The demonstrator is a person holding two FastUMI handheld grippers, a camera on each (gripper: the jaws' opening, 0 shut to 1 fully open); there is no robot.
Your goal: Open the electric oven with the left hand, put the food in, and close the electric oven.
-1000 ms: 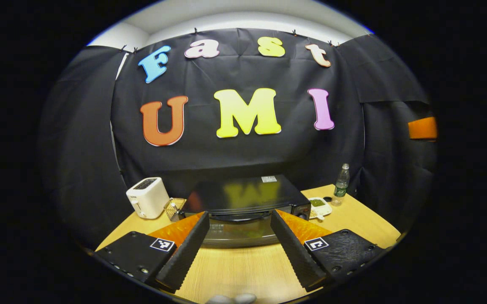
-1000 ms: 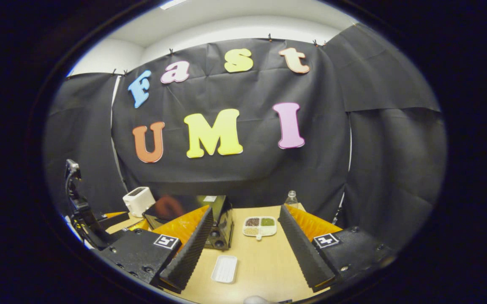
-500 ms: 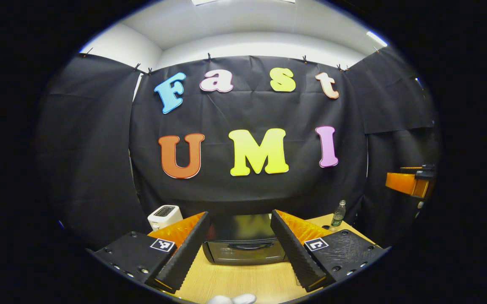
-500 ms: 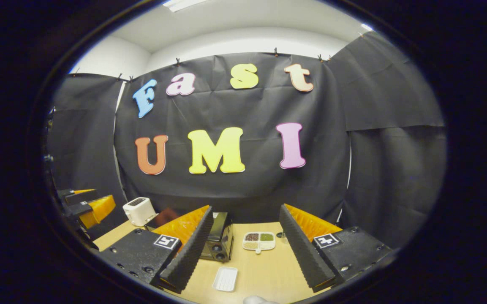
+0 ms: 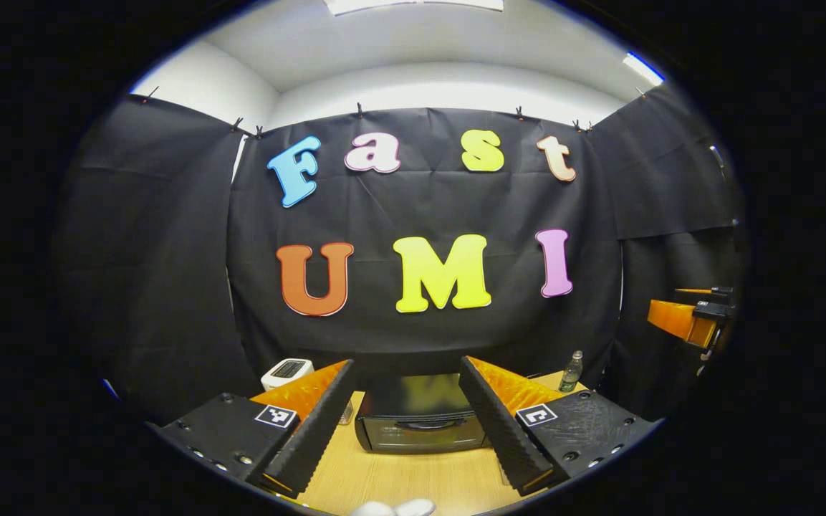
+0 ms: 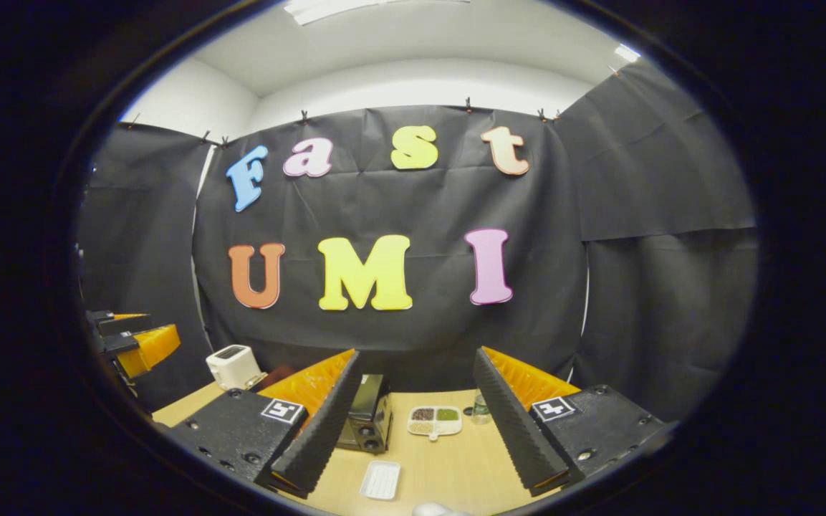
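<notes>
Wood-grain table [image 5: 413, 480] under both my grippers. Left gripper [image 5: 405, 423]: jaws wide, holding nothing, black electric oven [image 5: 420, 423] dead ahead at 12 o'clock between the fingers, door shut. White toaster [image 5: 287, 372] at 10 o'clock, bottle [image 5: 571, 371] at 2. Right gripper [image 6: 416, 430]: jaws wide, holding nothing. Divided food dish [image 6: 435, 421] at 12 o'clock, apart from the oven's right side; white tray [image 6: 380, 479] lies nearer at 7.

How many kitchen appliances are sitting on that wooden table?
2. A black electric oven with its door shut sits mid-table, and a small white toaster stands at the table's back left corner. The gripper fingers in front may hide others.
</notes>
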